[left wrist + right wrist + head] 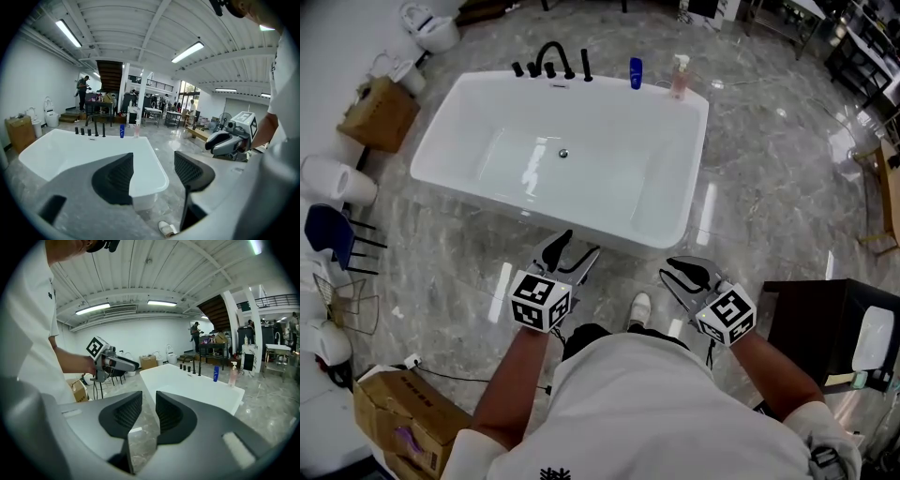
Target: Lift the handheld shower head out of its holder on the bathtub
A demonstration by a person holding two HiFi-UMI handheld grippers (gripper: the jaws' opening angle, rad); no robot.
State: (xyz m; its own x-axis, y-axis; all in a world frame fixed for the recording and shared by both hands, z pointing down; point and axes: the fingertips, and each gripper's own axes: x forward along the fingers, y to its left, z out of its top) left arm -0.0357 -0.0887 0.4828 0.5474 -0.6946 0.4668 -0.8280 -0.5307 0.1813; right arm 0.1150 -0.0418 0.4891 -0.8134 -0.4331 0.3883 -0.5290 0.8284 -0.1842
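Marble floor point(769, 187), bathtub point(666, 187) beyond left gripper point(581, 244), right gripper point(682, 267)

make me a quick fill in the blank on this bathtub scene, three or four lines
1. The bathtub is ____ in colour.
2. The tap fittings on its far rim are all ____.
3. Beside the blue bottle on that rim stands a ____ pump bottle.
4. The left gripper and the right gripper both have their jaws ____, with nothing between them.

Missing words: white; black; pink; open
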